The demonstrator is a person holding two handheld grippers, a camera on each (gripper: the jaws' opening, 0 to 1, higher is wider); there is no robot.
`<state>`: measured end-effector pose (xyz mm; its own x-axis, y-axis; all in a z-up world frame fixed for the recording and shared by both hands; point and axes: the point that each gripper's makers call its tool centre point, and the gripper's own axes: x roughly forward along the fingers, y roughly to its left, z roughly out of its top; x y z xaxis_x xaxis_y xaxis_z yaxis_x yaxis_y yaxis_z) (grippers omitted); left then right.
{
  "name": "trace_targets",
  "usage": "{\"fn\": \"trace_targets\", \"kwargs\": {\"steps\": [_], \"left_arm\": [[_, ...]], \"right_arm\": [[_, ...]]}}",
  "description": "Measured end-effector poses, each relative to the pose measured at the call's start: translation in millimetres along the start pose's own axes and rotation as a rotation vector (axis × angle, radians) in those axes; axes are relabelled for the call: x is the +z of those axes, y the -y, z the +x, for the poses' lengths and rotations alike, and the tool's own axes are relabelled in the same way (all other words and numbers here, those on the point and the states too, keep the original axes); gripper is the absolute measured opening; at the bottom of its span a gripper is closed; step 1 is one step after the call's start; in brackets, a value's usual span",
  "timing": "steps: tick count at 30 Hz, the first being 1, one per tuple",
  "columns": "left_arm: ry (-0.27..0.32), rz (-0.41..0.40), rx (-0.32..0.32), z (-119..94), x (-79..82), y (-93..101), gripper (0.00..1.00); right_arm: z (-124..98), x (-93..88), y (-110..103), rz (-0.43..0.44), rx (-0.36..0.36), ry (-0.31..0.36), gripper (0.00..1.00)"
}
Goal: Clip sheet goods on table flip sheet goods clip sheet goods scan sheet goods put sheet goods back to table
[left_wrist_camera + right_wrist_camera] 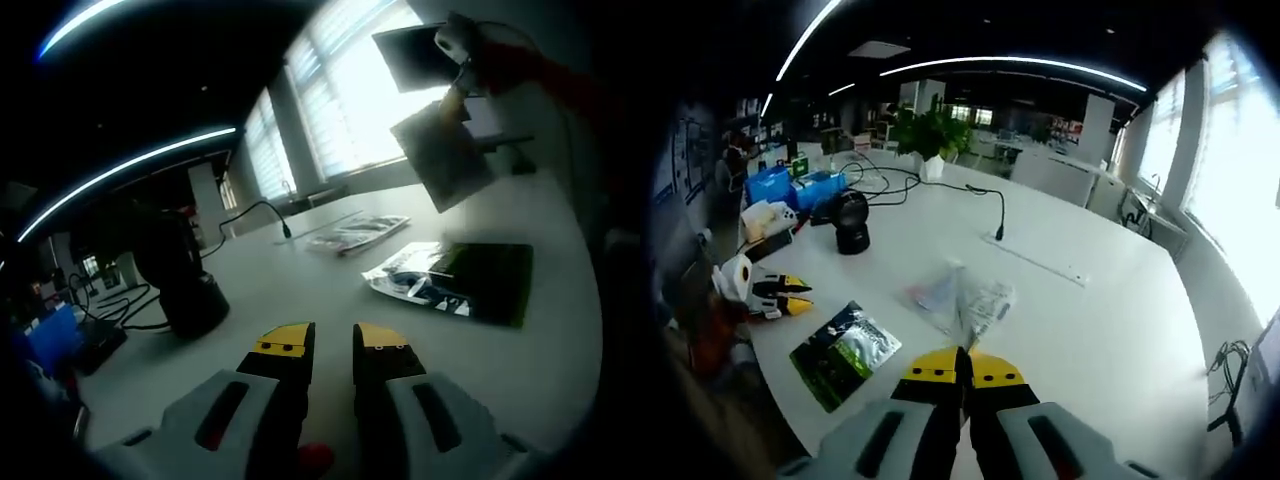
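The right claw (962,372) pinches a clear packet (975,303) above the white desk (1090,320). The left claw (333,345) hovers narrowly open, holding nothing, near a dark green packet (487,282).

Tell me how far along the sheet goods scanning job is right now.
Done: the right gripper has clipped a clear packet and holds it raised above the white table. In hand: carrying it, apparently toward the black scanner. Left: scanning it and putting it back. The left gripper is open, and a green-black packet lies on the table.
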<state>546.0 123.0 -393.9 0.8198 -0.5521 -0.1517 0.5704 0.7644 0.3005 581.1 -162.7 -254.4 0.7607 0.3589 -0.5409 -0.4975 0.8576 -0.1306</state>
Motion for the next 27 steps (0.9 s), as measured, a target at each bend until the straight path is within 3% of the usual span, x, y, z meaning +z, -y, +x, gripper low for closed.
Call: {"fn": "trace_targets", "kwargs": {"steps": [7,20,27], "left_arm": [[0.001,0.000,-0.001,-0.6,0.4,0.4,0.08],[-0.004,0.014,-0.001,-1.0,-1.2,1.1,0.08],[0.000,0.012,-0.003,-1.8,-1.2,1.4,0.08]], "right_arm": [[3.8,15.7,-6.3,0.071,-0.016,0.068,0.00],[14.4,48.2,-21.3,0.044,-0.066,0.153,0.00],[32.8,70.0,-29.3,0.009,-0.111,0.200,0.00]]}}
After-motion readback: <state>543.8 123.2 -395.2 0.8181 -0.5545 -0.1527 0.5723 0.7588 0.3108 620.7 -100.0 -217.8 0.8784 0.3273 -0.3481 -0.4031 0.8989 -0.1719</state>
